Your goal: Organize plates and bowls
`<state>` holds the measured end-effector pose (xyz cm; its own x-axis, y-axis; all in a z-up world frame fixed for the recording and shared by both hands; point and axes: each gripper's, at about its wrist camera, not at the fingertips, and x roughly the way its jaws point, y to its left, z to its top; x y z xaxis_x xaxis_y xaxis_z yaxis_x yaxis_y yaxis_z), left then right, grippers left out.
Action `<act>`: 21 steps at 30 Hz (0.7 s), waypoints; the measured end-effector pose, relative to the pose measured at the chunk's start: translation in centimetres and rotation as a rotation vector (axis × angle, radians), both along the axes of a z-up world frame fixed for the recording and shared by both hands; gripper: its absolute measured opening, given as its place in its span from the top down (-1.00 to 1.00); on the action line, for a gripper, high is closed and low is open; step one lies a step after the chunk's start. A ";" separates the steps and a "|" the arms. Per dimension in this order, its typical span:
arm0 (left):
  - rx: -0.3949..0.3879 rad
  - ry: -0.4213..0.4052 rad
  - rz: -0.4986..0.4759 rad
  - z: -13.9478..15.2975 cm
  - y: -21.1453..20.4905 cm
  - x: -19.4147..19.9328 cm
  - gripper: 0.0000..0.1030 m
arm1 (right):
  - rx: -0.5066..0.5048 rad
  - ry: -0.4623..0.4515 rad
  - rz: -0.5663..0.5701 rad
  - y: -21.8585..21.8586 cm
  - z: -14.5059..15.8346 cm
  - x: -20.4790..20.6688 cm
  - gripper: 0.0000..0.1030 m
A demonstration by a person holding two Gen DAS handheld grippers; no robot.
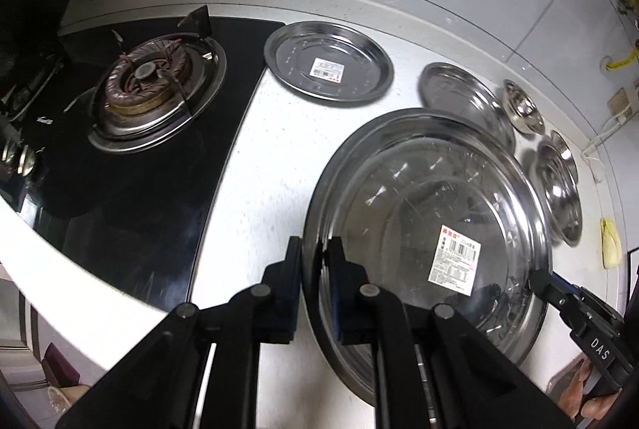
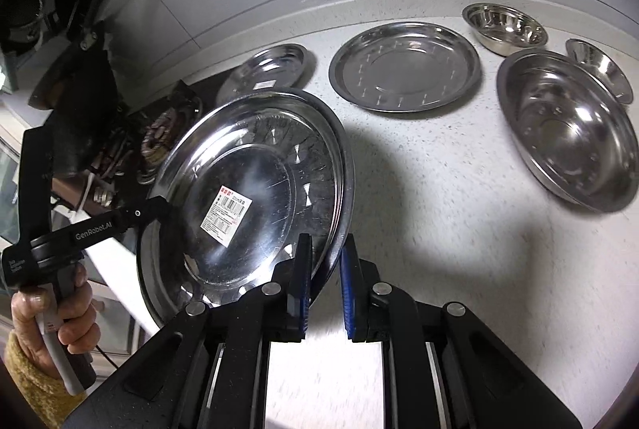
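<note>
The step in hand is the transfer of one large labelled plate [image 2: 247, 189], judged from its position clear of the counter [image 2: 459, 221] and tilted. Both tools grip it at opposite rims. The left gripper [image 1: 315, 261] is clenched on the plate's near-left rim, one finger on each face. The right gripper [image 2: 325, 269] is likewise clamped on the rim nearest its own camera, the metal edge passing between the blue pads.

The plate hangs over the counter's front portion, beside the gas hob [image 1: 147, 89]. Along the counter's rear edge lie a second labelled plate [image 1: 327, 64], an unlabelled plate [image 2: 405, 66], a large bowl [image 2: 571, 133] and two small bowls [image 2: 505, 28] [image 2: 599, 70], all apart from the held plate.

Both tools point steeply downward. A hand [image 2: 52, 325] with a yellow cuff holds the left tool's handle.

Next move, in my judgement: carry the plate level over a matching plate and lower it squarely, releasing both grips together to avoid a clattering slip.
</note>
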<state>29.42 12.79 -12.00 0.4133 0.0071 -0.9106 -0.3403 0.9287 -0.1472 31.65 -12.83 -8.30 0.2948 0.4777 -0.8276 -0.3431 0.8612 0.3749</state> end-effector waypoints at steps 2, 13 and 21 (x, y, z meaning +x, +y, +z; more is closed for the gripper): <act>0.012 0.006 0.000 0.9 -0.6 -0.7 0.78 | -0.001 0.008 0.004 -0.3 0.6 -0.6 0.76; 0.010 0.052 -0.030 4.4 -4.4 -6.1 0.78 | 0.041 0.051 0.012 -3.4 3.3 -5.0 0.76; -0.074 0.068 -0.118 3.1 -4.5 -7.3 0.78 | -0.001 0.051 0.009 -4.3 4.5 -7.1 0.76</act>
<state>22.14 8.30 -8.93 0.3443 -0.1055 -0.9329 -0.2414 0.9503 -0.1965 24.58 -17.08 -3.85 0.2484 0.4792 -0.8419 -0.3312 0.8587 0.3910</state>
